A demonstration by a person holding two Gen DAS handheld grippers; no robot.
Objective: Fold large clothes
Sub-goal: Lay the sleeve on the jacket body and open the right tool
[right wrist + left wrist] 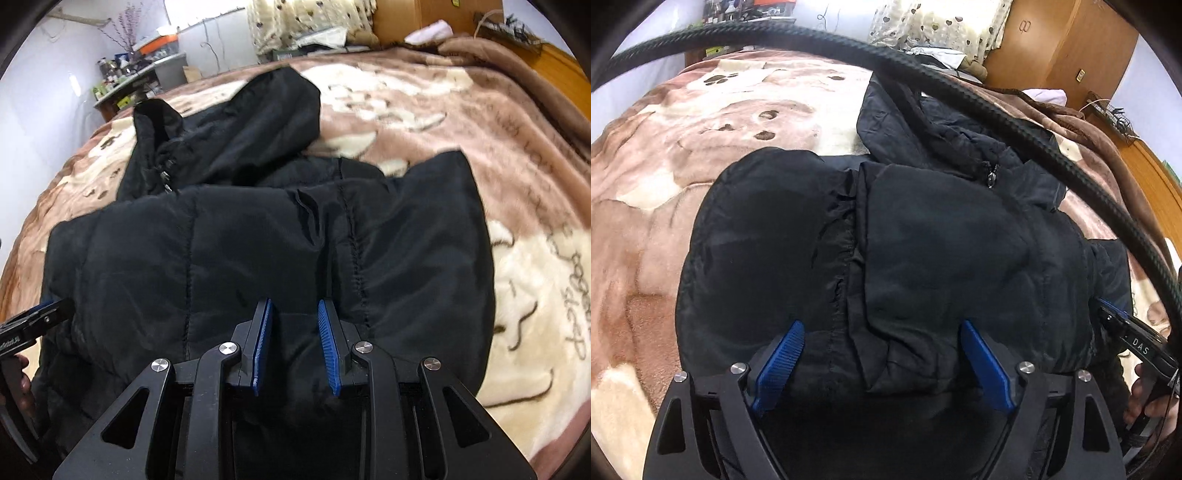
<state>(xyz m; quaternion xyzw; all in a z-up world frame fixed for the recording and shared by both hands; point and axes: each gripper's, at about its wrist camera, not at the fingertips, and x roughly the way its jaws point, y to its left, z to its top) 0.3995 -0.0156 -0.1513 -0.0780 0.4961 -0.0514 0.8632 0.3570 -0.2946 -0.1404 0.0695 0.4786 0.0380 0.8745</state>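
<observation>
Black jacket (923,258) under looping cable (960,77)

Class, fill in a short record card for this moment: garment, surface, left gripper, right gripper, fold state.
garment: black padded jacket, zip near the collar
surface: brown and cream blanket on a bed
left gripper: jaws wide, over the jacket's near edge, nothing pinched
right gripper: jaws narrow but apart, above the jacket, no cloth visibly clamped
fold state: sides folded inward, hood end lying flat at the far end
</observation>
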